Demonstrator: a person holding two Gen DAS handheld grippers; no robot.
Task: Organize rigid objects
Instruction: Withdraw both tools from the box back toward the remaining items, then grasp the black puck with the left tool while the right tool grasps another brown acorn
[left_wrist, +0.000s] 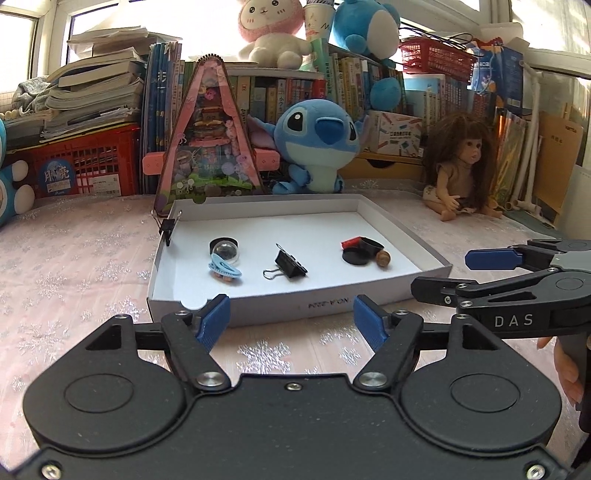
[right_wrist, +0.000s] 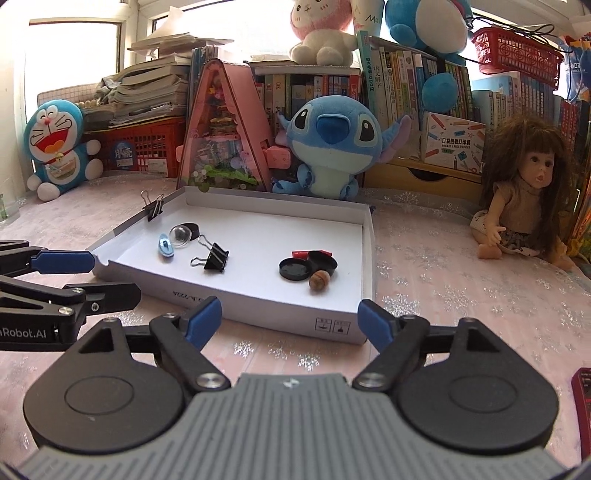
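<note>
Both of your hand-held grippers are out in front of the white box (left_wrist: 258, 306), and both have their jaws apart with nothing between them. Your left hand-held gripper (left_wrist: 291, 317) sits just before the near wall of the box, by its near left corner. Your right hand-held gripper (right_wrist: 290, 319) sits before the same wall, nearer the near right corner. The box lies on the surface (left_wrist: 74, 266) with the pink snowflake cloth, and the little hard things are already inside it. By the left side of the box you have a clear dome (left_wrist: 226, 252) on a black base, with a blue hair clip (left_wrist: 224, 272) touching it in front. In the middle lies a black binder clip (left_wrist: 290, 264). Toward the right side sit a black lid (left_wrist: 355, 256), a small black cup (left_wrist: 371, 245) with something red behind it, and a brown nut (left_wrist: 384, 258) just beside them. One more binder clip (left_wrist: 168, 227) is clamped on the left wall (near the far left corner). It looks like you are between steps, with nothing left loose on the cloth near the box. Your next move is likely a check, or a tidy-up of the things inside. If you pick one, come in over the near wall and close gently, since these things are small and could slide.
</note>
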